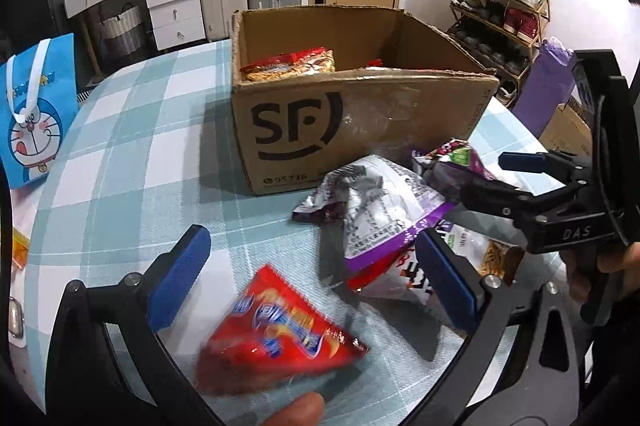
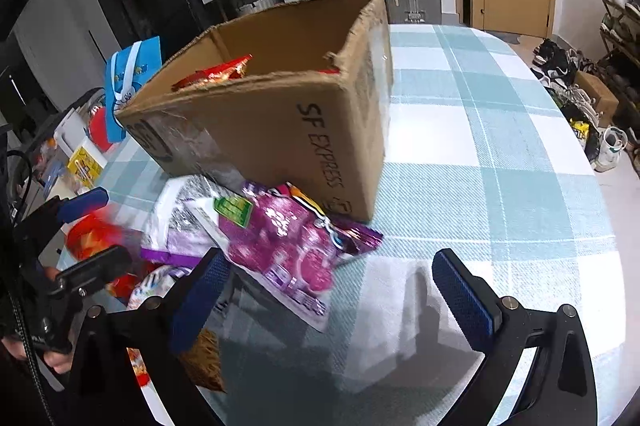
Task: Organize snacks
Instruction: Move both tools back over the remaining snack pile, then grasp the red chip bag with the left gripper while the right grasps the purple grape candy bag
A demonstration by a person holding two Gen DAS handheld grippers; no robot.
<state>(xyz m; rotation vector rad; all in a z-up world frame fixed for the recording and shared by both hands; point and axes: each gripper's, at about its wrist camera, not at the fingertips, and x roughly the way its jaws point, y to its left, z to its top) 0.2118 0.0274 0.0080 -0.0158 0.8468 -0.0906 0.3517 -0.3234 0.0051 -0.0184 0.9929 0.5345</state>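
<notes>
The loose snacks are lying in a heap on the checked blue-and-white worktop (image 1: 120, 153), just in front of the open brown cardboard box printed with a black courier logo (image 1: 360, 129). A blurred red foil snack packet (image 1: 276, 330) is sitting between the wide-spread jaws of the left gripper (image 1: 316, 280); it appears ungripped, and a fingertip is showing at the bottom edge of that view. Beside it, a crumpled silver-and-purple bag (image 1: 372, 209) is overlapping further packets. The right gripper (image 2: 340, 300) is hovering with its jaws likewise spread and holding nothing, a glossy purple sweet bag (image 2: 288, 246) lying just beyond its left finger and touching the box's near corner. Judged from this layout, the pick-up step is in hand: some red noodle packets (image 1: 292, 63) are already resting inside the box, while several items are waiting outside. The next move is calling for closing on one packet squarely, since the slippery film may slide out. The left wrist view is showing the box interior and logo face; the right wrist view alone is showing the box's lettered side and the bare worktop beyond.
</notes>
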